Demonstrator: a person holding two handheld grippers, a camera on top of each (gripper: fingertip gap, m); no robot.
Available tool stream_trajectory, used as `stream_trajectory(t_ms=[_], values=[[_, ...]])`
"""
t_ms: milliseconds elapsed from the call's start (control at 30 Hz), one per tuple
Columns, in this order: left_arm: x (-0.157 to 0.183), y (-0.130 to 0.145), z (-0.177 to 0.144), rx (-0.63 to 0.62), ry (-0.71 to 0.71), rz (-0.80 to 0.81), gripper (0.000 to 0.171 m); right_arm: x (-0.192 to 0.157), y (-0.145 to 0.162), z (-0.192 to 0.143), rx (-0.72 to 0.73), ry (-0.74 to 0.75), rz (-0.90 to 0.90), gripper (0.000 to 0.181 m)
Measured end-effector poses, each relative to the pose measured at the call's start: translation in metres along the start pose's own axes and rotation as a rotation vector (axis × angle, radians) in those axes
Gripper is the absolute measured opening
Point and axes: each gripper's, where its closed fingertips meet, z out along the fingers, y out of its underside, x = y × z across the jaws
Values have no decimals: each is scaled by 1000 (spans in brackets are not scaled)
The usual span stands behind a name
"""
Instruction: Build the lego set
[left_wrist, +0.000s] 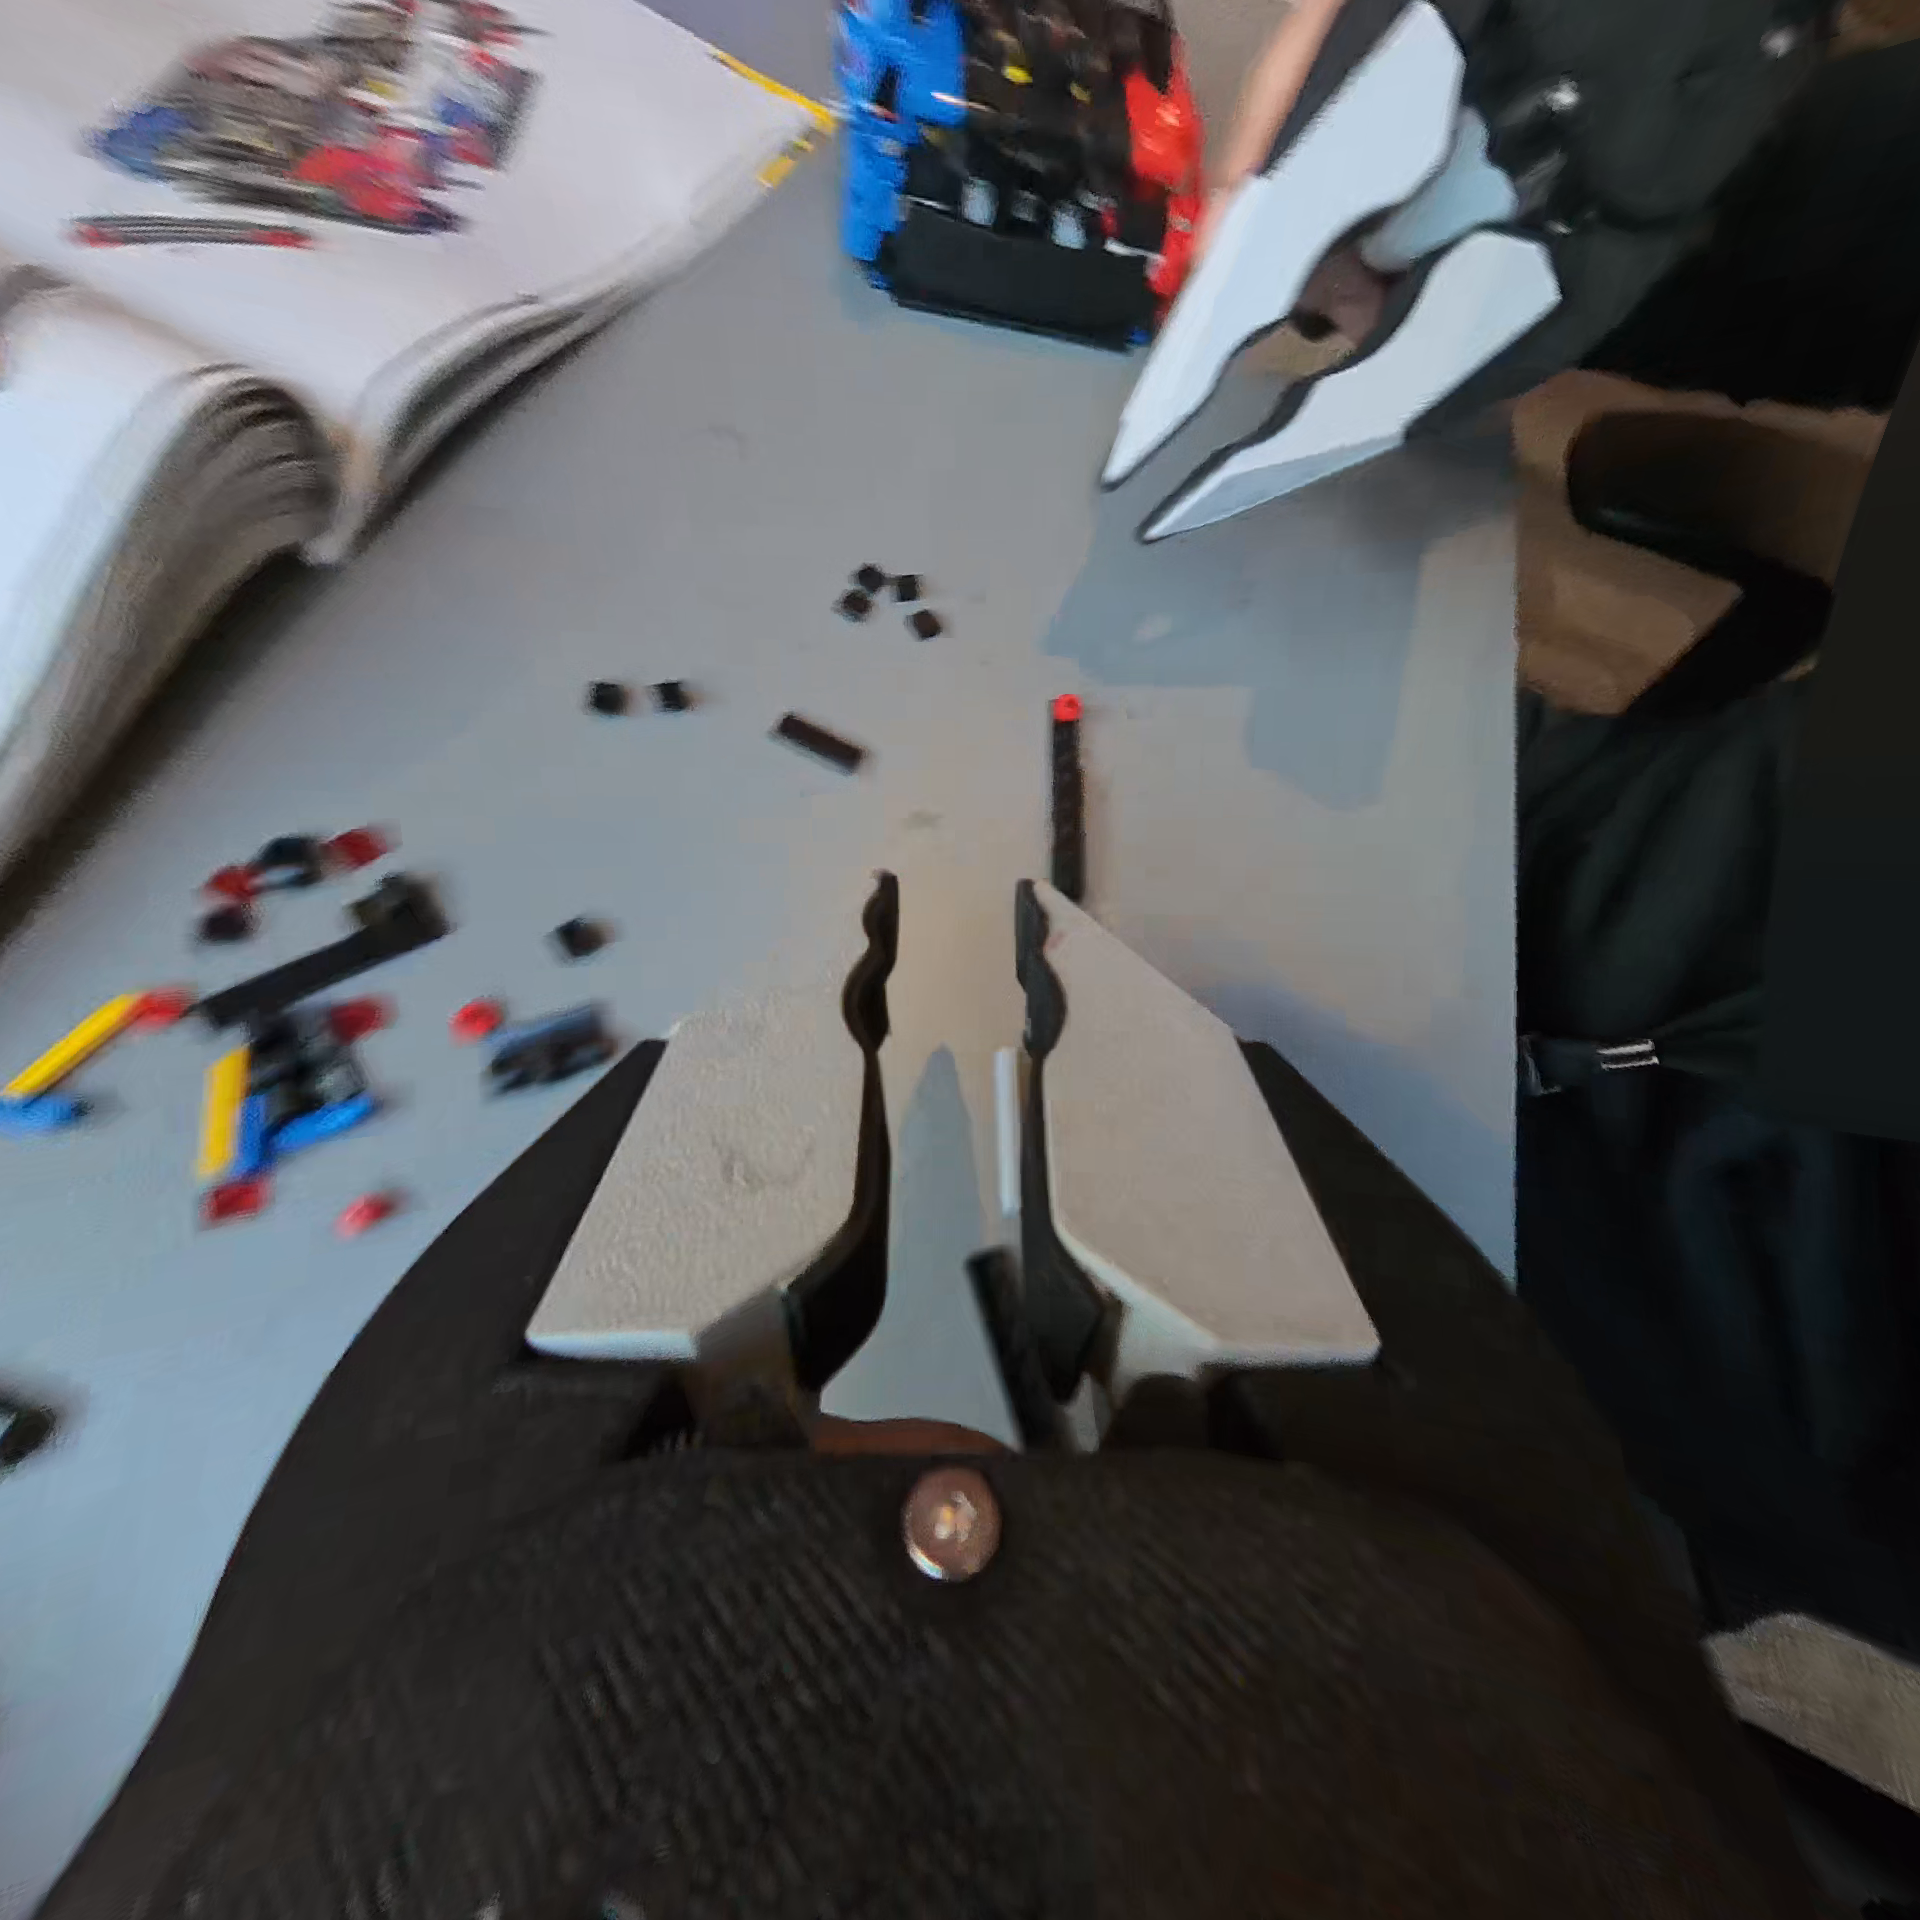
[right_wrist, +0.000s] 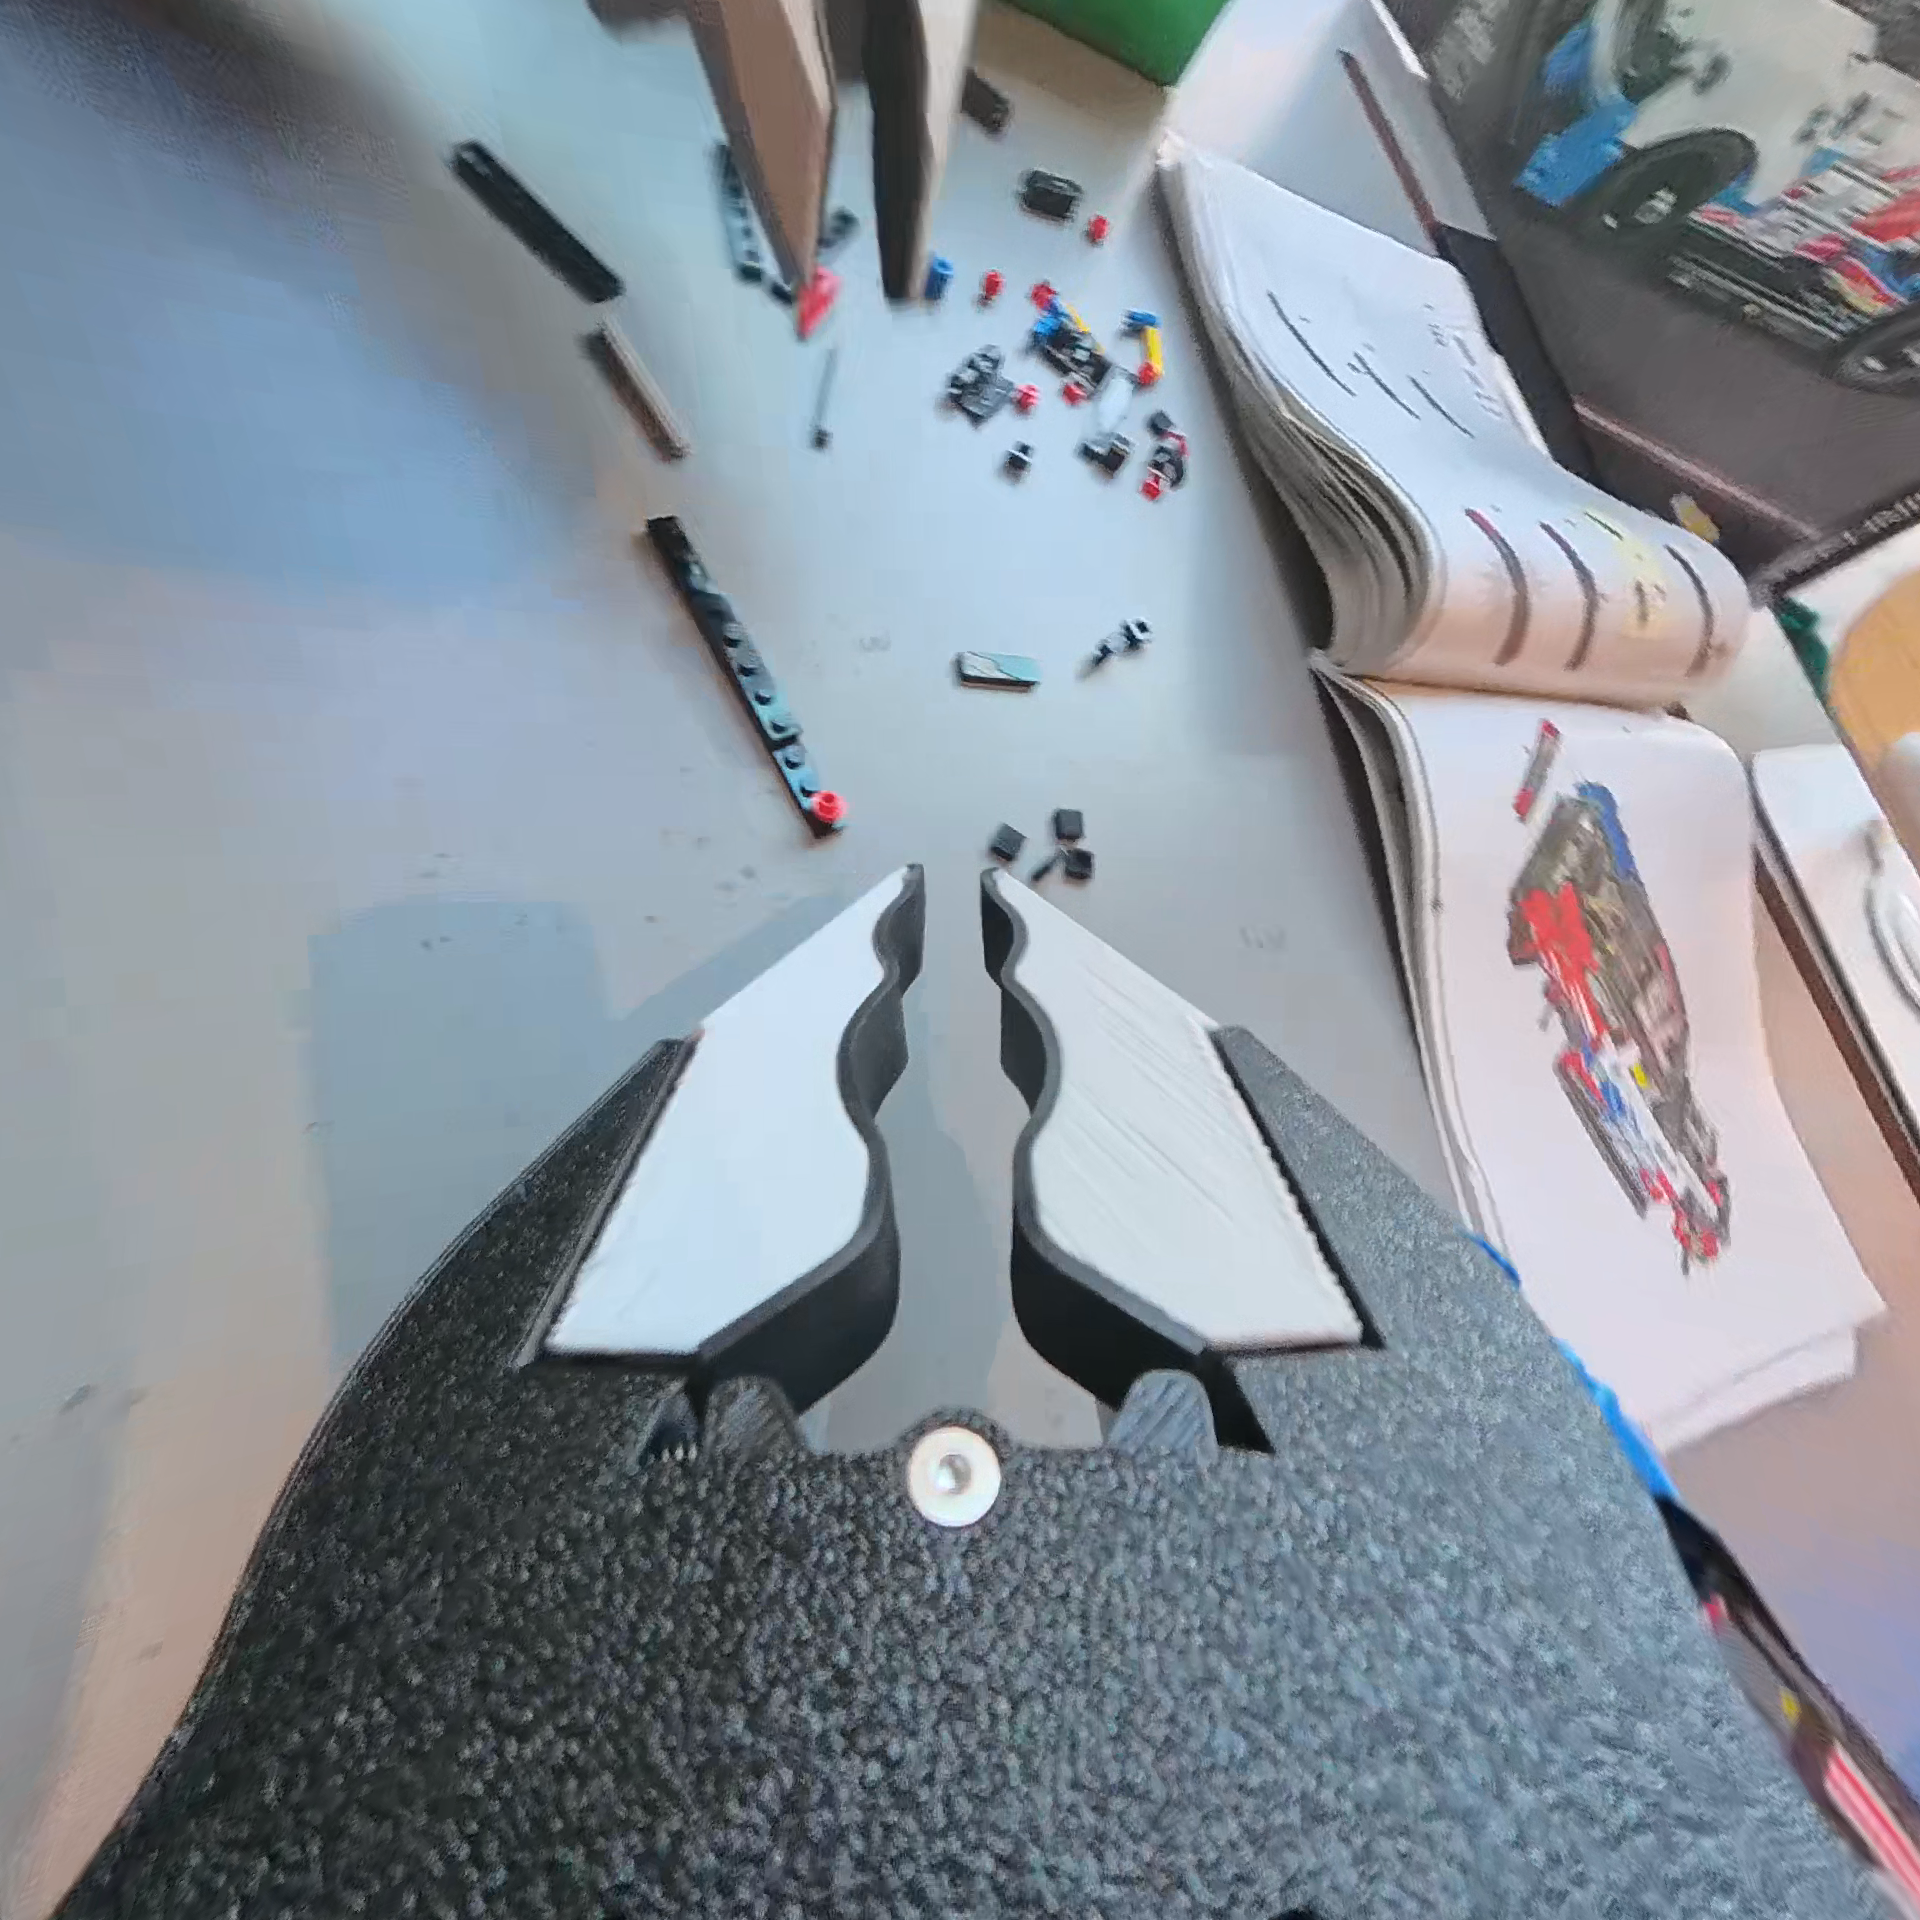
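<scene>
My left gripper (left_wrist: 956, 888) is open and empty, low over the grey table (left_wrist: 644, 499). A long black beam with a red pin (left_wrist: 1067, 800) lies just beyond its right fingertip. My right gripper (right_wrist: 951, 878) is open by a narrow gap and empty, above the table. It also shows at the top right of the left wrist view (left_wrist: 1135, 507). The same beam (right_wrist: 743, 675) lies ahead and left of it. Several small black pieces (right_wrist: 1049, 842) lie just beyond its right fingertip, and they also show in the left wrist view (left_wrist: 888, 597). A blue, black and red part-built model (left_wrist: 1018, 156) stands at the back.
An open instruction book (left_wrist: 312, 260) (right_wrist: 1455, 520) lies along one side. A cluster of red, blue, yellow and black pieces (left_wrist: 291, 1029) (right_wrist: 1081, 364) lies near it. More black beams (right_wrist: 530, 218) and a dark tile (right_wrist: 997, 668) lie loose. The table edge (left_wrist: 1515, 935) is at the right. The grippers' ends are close to 12 cm from one another. The dark tile (right_wrist: 997, 668) is about 8 cm from my left fingertips.
</scene>
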Motion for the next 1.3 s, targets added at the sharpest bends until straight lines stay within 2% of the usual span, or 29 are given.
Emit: stream_trajectory(t_ms=[100, 267, 333, 433, 533, 600, 667, 800, 1133, 1167, 1300], values=[[-25, 17, -30, -43, -98, -54, 20, 3, 1, -8, 33, 4, 92, 9], [-51, 45, -46, -179, -269, -36, 21, 7, 0, -6, 83, 52, 163, 4], [-61, 51, -55, -189, -327, -47, 20, 11, -2, -7, 114, 97, 197, 2], [-77, 49, -61, -139, -388, -117, 17, 5, -5, -5, 143, 65, 251, 3], [-88, 37, -54, -79, -414, -141, 16, 0, -6, -2, 164, 46, 271, 3], [-91, 31, -40, -81, -400, -136, 13, -3, -6, 0, 161, 37, 261, 3], [-90, 30, -22, -137, -367, -118, 13, -5, -7, -1, 162, 41, 241, 3], [-102, 38, -1, -263, -394, -71, 13, -9, -7, -2, 165, 36, 215, 3], [-110, 39, 9, -311, -383, -73, 9, -8, -8, -6, 191, 7, 241, 3], [-109, 38, 10, -303, -373, -75, 5, -8, -8, -6, 191, 8, 243, 3], [-109, 39, 10, -296, -364, -79, 5, -6, -7, -6, 187, 9, 250, 3]])
